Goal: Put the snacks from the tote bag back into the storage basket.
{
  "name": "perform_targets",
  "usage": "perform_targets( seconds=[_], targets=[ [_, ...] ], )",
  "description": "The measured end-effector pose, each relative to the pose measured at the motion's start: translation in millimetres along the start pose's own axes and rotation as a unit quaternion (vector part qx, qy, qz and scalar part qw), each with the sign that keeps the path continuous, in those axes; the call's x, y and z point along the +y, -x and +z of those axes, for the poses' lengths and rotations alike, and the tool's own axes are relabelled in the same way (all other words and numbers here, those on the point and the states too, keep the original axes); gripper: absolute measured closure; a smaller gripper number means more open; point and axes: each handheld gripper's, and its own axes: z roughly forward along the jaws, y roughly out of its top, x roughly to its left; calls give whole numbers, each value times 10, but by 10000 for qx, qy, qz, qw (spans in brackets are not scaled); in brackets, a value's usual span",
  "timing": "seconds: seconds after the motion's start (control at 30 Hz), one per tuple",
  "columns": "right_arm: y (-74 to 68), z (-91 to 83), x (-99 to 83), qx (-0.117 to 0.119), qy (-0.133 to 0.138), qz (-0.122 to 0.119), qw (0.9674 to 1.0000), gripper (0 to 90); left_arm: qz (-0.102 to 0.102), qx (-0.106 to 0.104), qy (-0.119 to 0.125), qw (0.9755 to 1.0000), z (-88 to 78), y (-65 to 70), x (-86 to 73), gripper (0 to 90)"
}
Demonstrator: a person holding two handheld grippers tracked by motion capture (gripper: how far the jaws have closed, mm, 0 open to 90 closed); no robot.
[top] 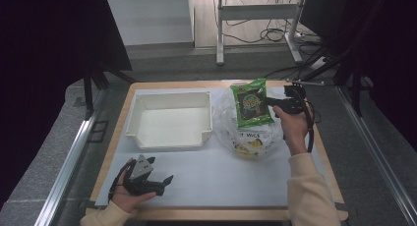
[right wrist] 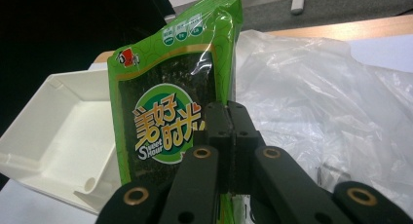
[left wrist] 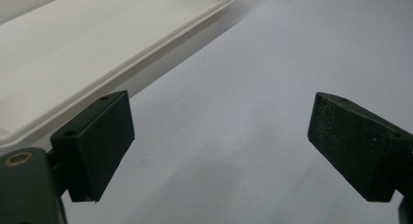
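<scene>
Snack packet lifted over the bag

The right gripper [right wrist: 229,136] clamped a green snack packet [top: 252,103] above the clear plastic bag [top: 246,132] near the table's [top: 221,186] far right corner; the left gripper [left wrist: 221,146] rested near the front left edge, jaws apart.

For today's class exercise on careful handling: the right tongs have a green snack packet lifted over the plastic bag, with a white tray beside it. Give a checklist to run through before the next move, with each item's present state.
1. Right tongs closed on the green snack packet: ok, the jaws pinch its edge.
2. Packet lifted off the plastic bag: ok, it hangs above the bag.
3. White tray has room: ok, nothing lies in it.
4. Left tongs out of the way: ok, open, resting low near the table's front edge, holding nothing.
5. Grip firm enough to carry: cannot tell, only a narrow strip of the packet is pinched.
6. Other items left in the bag: cannot tell; something yellow shows through the plastic.
</scene>
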Motion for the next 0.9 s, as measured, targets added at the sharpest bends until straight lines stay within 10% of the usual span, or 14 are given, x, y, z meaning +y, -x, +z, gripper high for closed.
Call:
perform_targets(
  seconds=[0.9],
  targets=[
    [-316,48,56,596,154,-123,9980,900,-22,14,1,10000,5,-4,1,97]
  ],
)
